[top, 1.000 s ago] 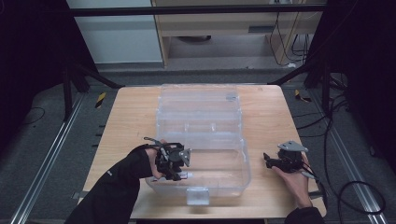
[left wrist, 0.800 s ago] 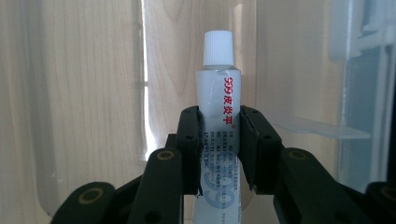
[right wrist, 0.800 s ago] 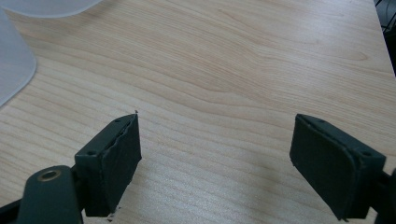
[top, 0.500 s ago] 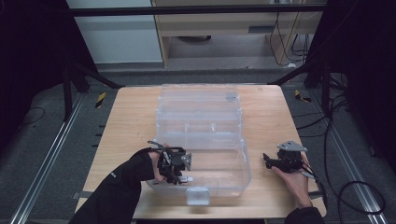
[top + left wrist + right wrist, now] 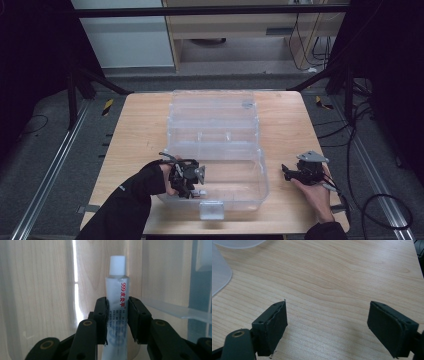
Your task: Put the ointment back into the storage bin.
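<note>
- Wooden table (image 5: pixel 130 135): pale grain, bearing everything in the high view; bare boards run beneath the right gripper's jaws in its own view.
- Clear plastic storage box (image 5: pixel 215 132): sits mid-table, long axis running away from the person. Its far part shows moulded dividers; its near part is an open tub with a small latch tab (image 5: pixel 211 210) at the near edge. A rounded corner of the clear plastic shows at upper left in the right gripper view (image 5: pixel 219 275).
- Person's left forearm, dark sleeve (image 5: pixel 127 200): comes in from the bottom edge and angles up to the near left corner of the box.
- Left gripper (image 5: pixel 187 180): at the near left of the tub, over its rim, jaws pointing into the box. In its own view (image 5: pixel 117 320) the two black jaws are clamped against the sides of a tube.
- Right gripper (image 5: pixel 300 172): held on the table to the right of the box, apart from it, grey three-cornered plate on top. In its own view (image 5: pixel 327 325) the jaws stand wide apart, nothing between them but bare wood.
- Tube (image 5: pixel 117 305): small, translucent white, pinched at mid-body between the left gripper's jaws, white ribbed cap (image 5: pixel 117 265) pointing away from the gripper. Red print "999" with characters runs along its side. The box's clear floor and the wood under it lie behind.
</note>
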`<action>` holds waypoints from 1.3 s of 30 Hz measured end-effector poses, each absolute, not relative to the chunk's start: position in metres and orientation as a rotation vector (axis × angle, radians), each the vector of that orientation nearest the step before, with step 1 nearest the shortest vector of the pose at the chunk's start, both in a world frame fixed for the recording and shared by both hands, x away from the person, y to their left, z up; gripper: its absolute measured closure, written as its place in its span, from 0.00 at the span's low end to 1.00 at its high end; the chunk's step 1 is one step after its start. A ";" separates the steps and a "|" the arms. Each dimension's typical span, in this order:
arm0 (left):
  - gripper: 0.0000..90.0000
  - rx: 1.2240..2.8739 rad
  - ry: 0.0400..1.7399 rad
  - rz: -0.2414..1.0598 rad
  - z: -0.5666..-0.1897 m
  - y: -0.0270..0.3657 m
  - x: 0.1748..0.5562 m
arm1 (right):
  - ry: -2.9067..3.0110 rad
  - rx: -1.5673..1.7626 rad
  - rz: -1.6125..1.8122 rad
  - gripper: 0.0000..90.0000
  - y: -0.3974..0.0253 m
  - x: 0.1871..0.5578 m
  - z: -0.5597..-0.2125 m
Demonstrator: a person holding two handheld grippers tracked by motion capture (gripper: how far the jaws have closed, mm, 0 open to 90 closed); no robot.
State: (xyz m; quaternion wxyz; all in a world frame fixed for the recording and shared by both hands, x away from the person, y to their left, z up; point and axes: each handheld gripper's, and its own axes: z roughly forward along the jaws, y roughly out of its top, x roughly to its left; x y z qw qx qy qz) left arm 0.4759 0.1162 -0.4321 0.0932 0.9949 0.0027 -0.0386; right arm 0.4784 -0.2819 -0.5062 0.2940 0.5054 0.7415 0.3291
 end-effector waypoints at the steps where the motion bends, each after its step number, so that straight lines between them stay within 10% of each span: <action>1: 0.77 2.953 0.004 -0.110 -0.432 0.117 0.476 | 1.974 1.346 0.874 0.18 -0.282 0.478 -0.506; 16: 0.67 2.775 0.008 0.051 -0.398 0.140 0.474 | 1.972 1.348 0.876 0.18 -0.282 0.478 -0.506; 39: 0.47 2.242 0.605 0.321 -0.363 0.222 0.462 | 1.943 1.372 0.903 0.16 -0.284 0.478 -0.505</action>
